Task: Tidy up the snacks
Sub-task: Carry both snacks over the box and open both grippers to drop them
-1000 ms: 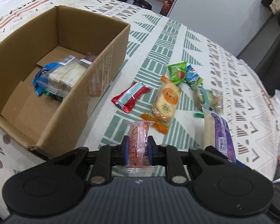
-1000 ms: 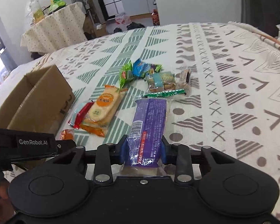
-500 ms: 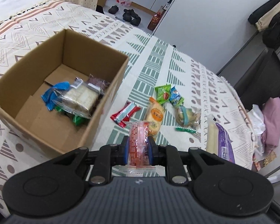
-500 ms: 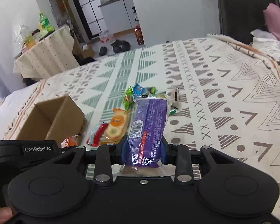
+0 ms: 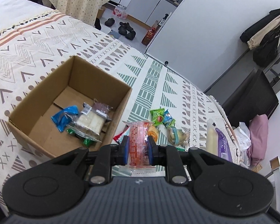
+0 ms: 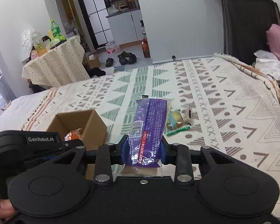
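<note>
my left gripper point(image 5: 136, 145): above bedspread point(image 5: 155, 85), right of brown cardboard box point(image 5: 37, 102) | in box: clear-wrapped white cake pack point(image 5: 89, 123) | my right gripper point(image 6: 142, 149): further right, loose packets point(image 6: 179, 121) beyond

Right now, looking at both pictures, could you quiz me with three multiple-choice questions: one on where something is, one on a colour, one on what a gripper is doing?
1. Where is the blue-wrapped snack?
A. Inside the cardboard box
B. On the floor
C. On the pink pillow

2. What colour is the long packet held by the right hand-held gripper?
A. Yellow
B. Purple
C. White

3. What is the left hand-held gripper doing?
A. Hanging open with nothing in it
B. Shut on an orange-red packet
C. Gripping the box wall

Answers: 1 A, it lies on the box floor beside other snacks. 2 B, its printed wrapper is purple. 3 B, the packet sits pinched between both fingers.
</note>
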`<action>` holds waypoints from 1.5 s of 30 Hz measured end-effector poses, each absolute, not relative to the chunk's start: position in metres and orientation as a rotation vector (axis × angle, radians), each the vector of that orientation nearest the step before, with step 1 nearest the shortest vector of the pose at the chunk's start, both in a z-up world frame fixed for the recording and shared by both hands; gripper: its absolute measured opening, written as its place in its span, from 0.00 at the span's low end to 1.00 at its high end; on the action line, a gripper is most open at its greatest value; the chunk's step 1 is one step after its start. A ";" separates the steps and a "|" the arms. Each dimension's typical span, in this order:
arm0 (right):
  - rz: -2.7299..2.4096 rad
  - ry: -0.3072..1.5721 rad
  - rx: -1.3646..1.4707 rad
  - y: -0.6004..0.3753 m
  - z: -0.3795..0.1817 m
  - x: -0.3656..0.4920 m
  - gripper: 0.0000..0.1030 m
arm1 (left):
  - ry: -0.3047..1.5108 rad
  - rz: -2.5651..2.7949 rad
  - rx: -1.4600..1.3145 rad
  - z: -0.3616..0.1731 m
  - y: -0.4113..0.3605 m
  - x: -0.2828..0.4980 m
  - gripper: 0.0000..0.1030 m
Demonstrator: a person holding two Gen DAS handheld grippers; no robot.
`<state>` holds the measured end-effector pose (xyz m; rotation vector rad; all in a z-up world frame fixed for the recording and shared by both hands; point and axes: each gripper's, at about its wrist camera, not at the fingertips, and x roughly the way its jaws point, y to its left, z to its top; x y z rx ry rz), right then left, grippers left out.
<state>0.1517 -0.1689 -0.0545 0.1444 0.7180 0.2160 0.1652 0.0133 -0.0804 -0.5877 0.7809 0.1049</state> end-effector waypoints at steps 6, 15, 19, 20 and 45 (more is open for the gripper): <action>0.224 0.698 0.157 -0.156 -0.043 0.149 0.31 | 0.762 0.077 -0.590 -0.071 0.026 0.162 0.18; 0.270 0.699 0.175 -0.133 -0.039 0.149 0.31 | 0.722 0.097 -0.608 -0.061 0.051 0.157 0.19; 0.282 0.701 0.196 -0.124 -0.038 0.153 0.32 | 0.705 0.112 -0.606 -0.057 0.065 0.157 0.19; 0.288 0.699 0.196 -0.122 -0.037 0.155 0.32 | 0.700 0.116 -0.610 -0.057 0.069 0.156 0.19; 0.453 0.769 0.180 -0.035 -0.059 0.203 0.32 | 0.710 0.288 -0.771 -0.090 0.143 0.170 0.19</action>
